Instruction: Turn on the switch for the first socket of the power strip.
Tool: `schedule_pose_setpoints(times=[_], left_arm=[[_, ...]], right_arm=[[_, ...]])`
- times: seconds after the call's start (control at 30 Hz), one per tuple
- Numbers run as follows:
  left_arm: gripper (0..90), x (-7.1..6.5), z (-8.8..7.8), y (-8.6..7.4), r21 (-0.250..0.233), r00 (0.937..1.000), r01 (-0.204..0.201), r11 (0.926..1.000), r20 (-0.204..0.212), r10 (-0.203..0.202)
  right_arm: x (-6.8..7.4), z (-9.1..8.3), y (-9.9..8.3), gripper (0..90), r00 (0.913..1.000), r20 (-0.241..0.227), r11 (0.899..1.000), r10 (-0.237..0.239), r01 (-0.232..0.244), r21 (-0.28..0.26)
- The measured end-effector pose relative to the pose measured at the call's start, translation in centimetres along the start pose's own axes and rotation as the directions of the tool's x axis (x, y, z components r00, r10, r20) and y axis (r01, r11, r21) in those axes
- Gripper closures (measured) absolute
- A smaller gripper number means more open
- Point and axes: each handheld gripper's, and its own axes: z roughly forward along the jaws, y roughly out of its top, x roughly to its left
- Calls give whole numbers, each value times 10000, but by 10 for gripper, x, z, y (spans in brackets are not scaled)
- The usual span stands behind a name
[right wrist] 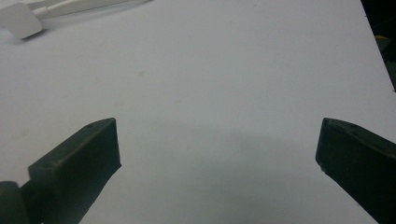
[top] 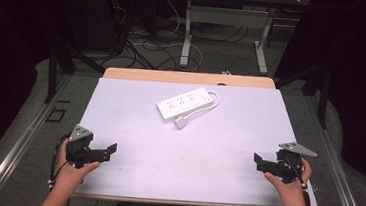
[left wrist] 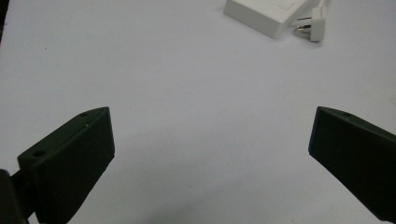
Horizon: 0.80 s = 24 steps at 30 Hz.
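Hands first: your left tool (top: 112,149) sits near the front left corner of the white surface (top: 217,151), and your right tool (top: 257,160) sits near the front right corner, each pointing inward toward the middle. Both are spread wide with nothing between the jaws; in the left gripper view and the right gripper view you see bare white sheet in the gap. Each tool carries a grey three-cornered plate on top.

Farther out, well apart from both tools, the white power strip (top: 185,103) lies at a slant in the far middle of the surface, sockets facing up. Its cord loops around the right end, and its plug (top: 181,122) rests on the sheet just beside the strip's near edge. In the left gripper view you can see the plug's metal prongs (left wrist: 302,29) pointing toward the strip's side.
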Motion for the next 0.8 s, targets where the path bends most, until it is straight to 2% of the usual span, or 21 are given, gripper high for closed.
schedule_pose_setpoints(times=[0.1,0.2,0.37,0.57,0.8], left_arm=[[0,-6,-2,-1,-228,9999,-144,9996,28,145],[0,-9,-4,-2,-347,9998,-16,9994,179,22],[6,-11,-6,-5,-417,9992,225,9989,353,-211],[18,-14,-5,-7,-405,9996,143,9991,260,-133],[20,-16,-5,-9,-319,9995,138,9994,271,-130]], right_arm=[[6,-6,-1,0,9997,147,9997,-218,216,148],[10,-12,0,0,9985,116,9981,-533,529,306],[16,-16,7,0,9969,-247,9951,-747,761,624],[21,-17,22,4,9929,-431,9891,-1106,1142,927],[26,-17,44,22,9893,-816,9849,-1206,1295,1146]])
